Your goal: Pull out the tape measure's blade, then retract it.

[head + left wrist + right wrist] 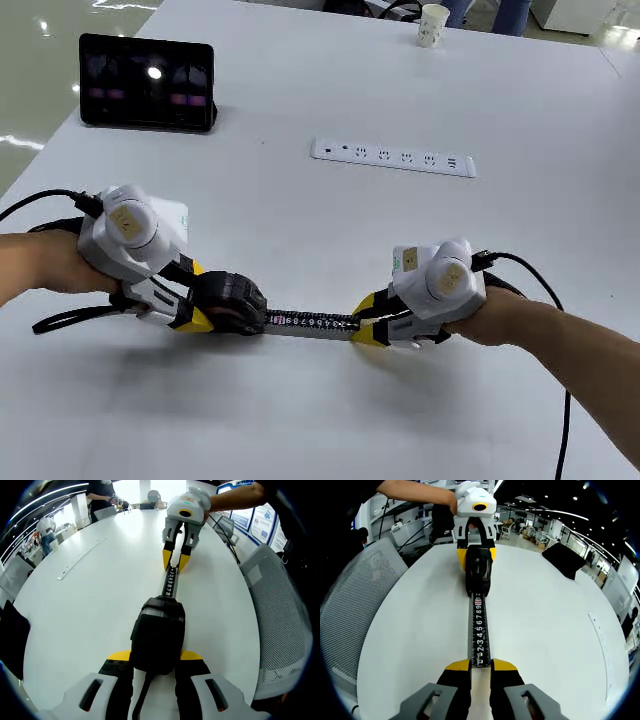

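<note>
- On the white table [300, 230], close to its near edge, the case [230, 303] lay between my two grippers, its mouth turned toward my right.
- My left gripper [195, 308] was clamped on the case. In the left gripper view the black body sat wedged between the yellow tips, with a jaw snug against each side.
- My right gripper [480, 666] was pinched on the free end of the blade [479, 625]. In the right gripper view the tips had closed over the strip just short of its first numerals.
- The blade ran straight and flat from the case to the right gripper. Only a short run of low numerals showed, and the two grippers were near each other.
- I could not tell whether the blade rested on the table or hung just above it.
- I judged the first half of the job to be under way but not clearly finished: the blade was out, though by a short stretch only.
- What remained, as I read it, was perhaps more pulling apart and then the whole retraction, with the end going back into the case.
- I could not make out a lock button, so I could not say whether the blade would spring back by itself.
- The power strip [393, 157], tablet [147, 82] and cup [432, 25] sat well apart from the work.
</note>
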Demonstrator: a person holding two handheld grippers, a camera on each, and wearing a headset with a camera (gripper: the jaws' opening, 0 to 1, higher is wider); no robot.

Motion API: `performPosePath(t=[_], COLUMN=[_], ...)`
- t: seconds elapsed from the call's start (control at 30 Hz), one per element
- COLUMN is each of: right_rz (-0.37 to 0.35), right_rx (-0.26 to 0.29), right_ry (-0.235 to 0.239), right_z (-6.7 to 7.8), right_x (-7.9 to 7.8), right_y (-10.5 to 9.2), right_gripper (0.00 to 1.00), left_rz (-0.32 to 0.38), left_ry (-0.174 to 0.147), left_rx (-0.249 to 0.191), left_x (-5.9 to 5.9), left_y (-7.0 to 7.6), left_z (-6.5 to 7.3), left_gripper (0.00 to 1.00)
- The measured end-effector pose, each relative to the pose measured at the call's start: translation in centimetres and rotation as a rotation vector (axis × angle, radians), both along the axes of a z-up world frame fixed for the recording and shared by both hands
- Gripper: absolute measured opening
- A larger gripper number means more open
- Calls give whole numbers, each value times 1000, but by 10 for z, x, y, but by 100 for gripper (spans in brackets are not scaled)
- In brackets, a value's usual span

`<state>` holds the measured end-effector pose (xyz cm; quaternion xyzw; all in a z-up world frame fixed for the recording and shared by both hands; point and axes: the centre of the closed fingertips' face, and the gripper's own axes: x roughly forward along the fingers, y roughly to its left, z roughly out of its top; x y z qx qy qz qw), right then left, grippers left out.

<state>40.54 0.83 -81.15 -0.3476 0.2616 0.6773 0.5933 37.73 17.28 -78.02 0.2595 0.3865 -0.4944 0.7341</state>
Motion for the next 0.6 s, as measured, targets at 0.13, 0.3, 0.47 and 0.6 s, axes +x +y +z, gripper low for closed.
performPosePath(t=[0.13,0.3,0.47,0.6], right_rz=[-7,-20,-31,-38], right_rx=[-2,-9,-17,-21], right_ry=[1,3,4,5], right_z=[0,0,0,2], right_x=[0,0,2,1], right_y=[-4,-13,-21,-26], right_gripper=[10,10,10,10], left_rz=[1,5,4,4], left_ry=[1,3,4,5], left_rx=[-1,0,-1,0], left_x=[0,0,0,0], left_y=[0,0,0,0], left_z=[0,0,1,0], left_gripper=[27,27,27,27])
